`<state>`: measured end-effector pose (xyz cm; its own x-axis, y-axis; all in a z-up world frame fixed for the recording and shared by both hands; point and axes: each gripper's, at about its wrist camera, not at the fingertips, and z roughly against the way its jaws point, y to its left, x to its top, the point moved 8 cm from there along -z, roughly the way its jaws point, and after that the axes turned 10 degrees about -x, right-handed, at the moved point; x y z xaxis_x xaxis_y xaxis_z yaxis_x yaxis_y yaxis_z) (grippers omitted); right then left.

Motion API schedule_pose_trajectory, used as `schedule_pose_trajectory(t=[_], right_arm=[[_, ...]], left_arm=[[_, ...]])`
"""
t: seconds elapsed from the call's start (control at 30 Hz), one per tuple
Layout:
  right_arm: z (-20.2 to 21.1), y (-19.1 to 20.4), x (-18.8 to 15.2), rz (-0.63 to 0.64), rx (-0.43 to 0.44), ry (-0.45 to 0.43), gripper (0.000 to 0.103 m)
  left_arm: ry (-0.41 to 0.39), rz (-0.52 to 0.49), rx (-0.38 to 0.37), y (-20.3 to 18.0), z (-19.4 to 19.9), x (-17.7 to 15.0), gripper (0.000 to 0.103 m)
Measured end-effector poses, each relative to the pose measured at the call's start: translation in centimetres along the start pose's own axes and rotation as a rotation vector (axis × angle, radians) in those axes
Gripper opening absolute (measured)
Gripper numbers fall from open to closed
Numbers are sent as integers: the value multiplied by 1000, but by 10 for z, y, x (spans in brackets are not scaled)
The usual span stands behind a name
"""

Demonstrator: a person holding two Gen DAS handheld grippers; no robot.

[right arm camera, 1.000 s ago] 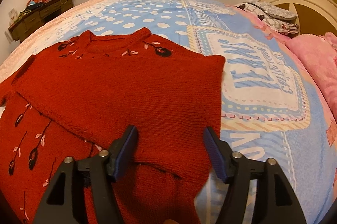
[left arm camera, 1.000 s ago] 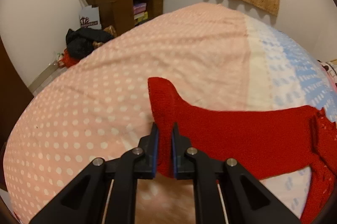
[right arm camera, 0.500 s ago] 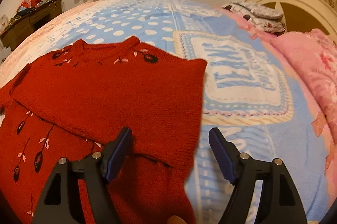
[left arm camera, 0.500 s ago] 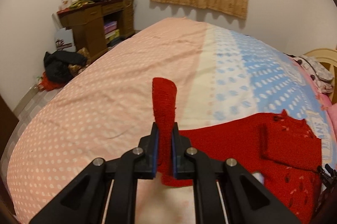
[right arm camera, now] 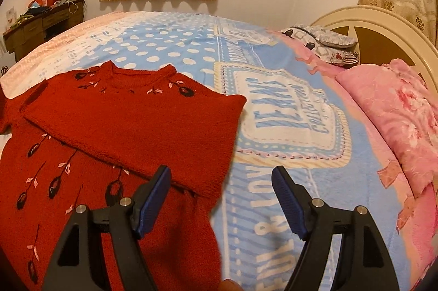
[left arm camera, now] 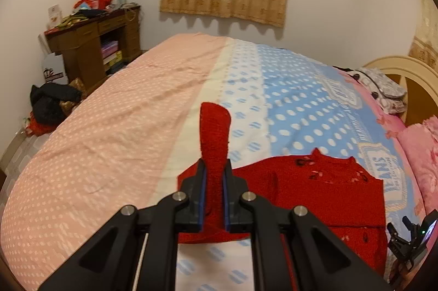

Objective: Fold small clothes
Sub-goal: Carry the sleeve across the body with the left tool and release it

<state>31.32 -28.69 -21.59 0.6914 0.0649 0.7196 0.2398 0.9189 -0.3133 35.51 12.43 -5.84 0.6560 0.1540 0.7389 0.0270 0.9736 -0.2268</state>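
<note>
A small red knit sweater [right arm camera: 115, 126] with dark embroidered flowers lies on the bed; its right sleeve is folded flat across the chest. It also shows in the left wrist view [left arm camera: 328, 195]. My left gripper [left arm camera: 214, 176] is shut on the left sleeve [left arm camera: 215, 137] and holds its cuff up above the bed, left of the body. My right gripper [right arm camera: 220, 181] is open and empty, hovering over the sweater's right edge. It shows small at the lower right of the left wrist view [left arm camera: 410, 236].
The bed has a pink dotted cover [left arm camera: 109, 140] on the left and a blue printed one [right arm camera: 273, 113] on the right. A pink quilt [right arm camera: 397, 113] and pillows [right arm camera: 325, 44] lie by the cream headboard [right arm camera: 383, 25]. A wooden desk [left arm camera: 90, 52] stands by the wall.
My left gripper has lifted the sleeve and carried it right, toward the sweater's body. My right gripper has drawn back and to the right and stays open.
</note>
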Motion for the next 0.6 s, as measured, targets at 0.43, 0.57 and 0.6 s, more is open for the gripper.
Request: schedule_pose_trajectory(t=[0.43,0.57,0.6], right_arm=[[6,-19,-18,4,4,-4,76],[6,-25,-22,1,9,-2,76],[6,-26,-23,1,8,-3,76]], left_arm=[[4,-69,-65,-70,-9,4,10],[2,-83,-84,-91,-12,8,10],[2,-89,-89,-97,-12,8,10]])
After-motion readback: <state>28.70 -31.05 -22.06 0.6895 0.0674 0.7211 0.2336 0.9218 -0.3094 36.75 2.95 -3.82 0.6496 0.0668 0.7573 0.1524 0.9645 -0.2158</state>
